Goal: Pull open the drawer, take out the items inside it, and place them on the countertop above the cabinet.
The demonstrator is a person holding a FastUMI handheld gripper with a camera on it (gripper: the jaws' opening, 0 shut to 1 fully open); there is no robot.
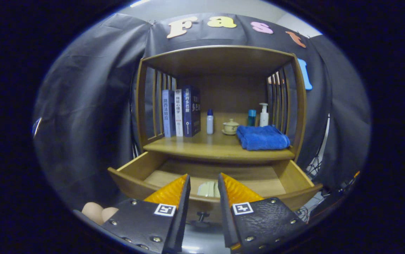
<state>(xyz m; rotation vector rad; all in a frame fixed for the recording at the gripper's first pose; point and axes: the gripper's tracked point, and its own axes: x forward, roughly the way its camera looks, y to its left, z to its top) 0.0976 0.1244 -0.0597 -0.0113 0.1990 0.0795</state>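
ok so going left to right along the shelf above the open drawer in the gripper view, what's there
Three upright books → small white bottle with a blue cap → pale lidded teacup on a saucer → folded blue towel, with a teal bottle and white pump bottle behind it. The gripper hangs open over the drawer.

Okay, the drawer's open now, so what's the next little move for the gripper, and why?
Probably lower the gripper straight down into the drawer. The drawer already stands pulled out, a pale item lies on its floor just ahead, in line with the gap between the open fingers, and nothing is gripped yet.
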